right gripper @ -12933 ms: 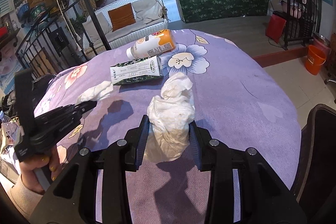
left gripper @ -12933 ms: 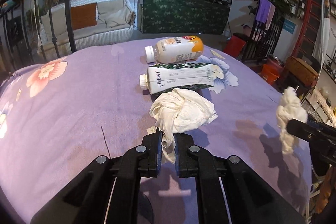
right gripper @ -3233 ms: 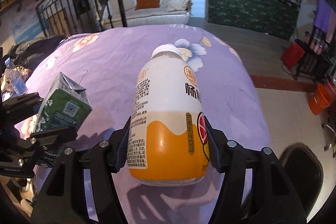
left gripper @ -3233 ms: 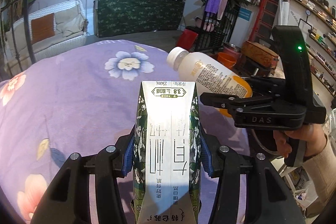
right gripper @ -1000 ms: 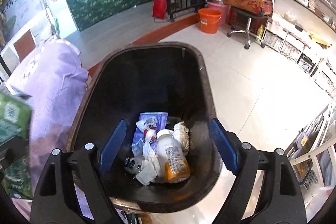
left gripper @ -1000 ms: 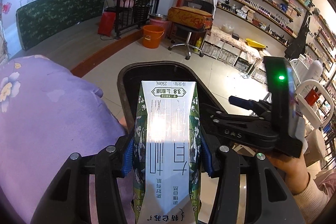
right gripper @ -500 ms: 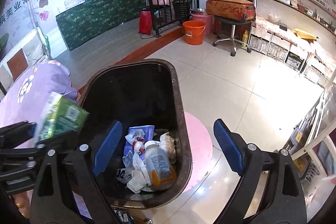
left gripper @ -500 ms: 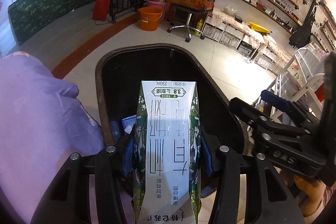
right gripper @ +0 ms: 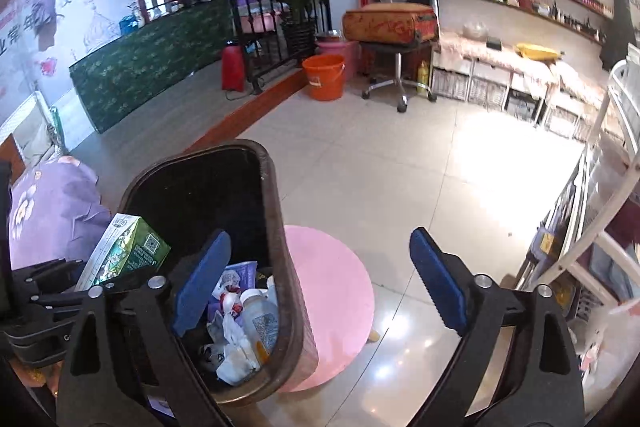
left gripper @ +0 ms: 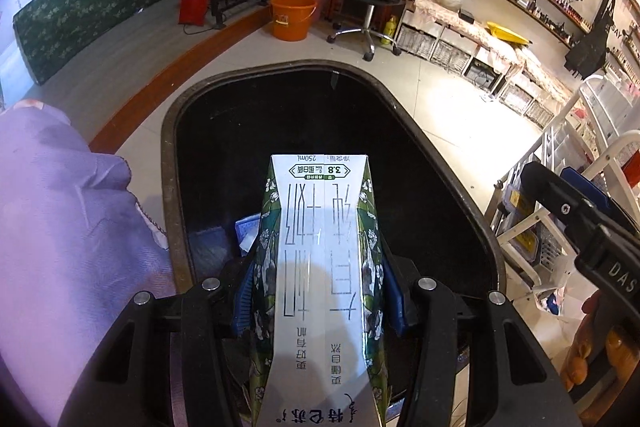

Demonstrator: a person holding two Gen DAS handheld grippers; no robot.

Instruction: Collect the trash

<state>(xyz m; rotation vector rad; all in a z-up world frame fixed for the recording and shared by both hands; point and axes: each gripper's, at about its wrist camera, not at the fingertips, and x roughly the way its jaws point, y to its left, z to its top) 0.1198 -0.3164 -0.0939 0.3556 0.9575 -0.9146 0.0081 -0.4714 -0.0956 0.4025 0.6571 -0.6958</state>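
The left gripper (left gripper: 320, 283) is clamped on the milk carton (left gripper: 320, 267), held over the black bin (left gripper: 440, 163) at frame centre, probably to drop it in. The right gripper (right gripper: 316, 279), empty, is opening beside the bin's rim. The carton hides most of the bin's floor; the dropped bottle (right gripper: 260, 319) and tissues show only in the right wrist view, lower left.

The left gripper (left gripper: 320, 291) clamps a green-and-white milk carton (left gripper: 320, 267) above the open black plastic trash bin (left gripper: 440, 195).
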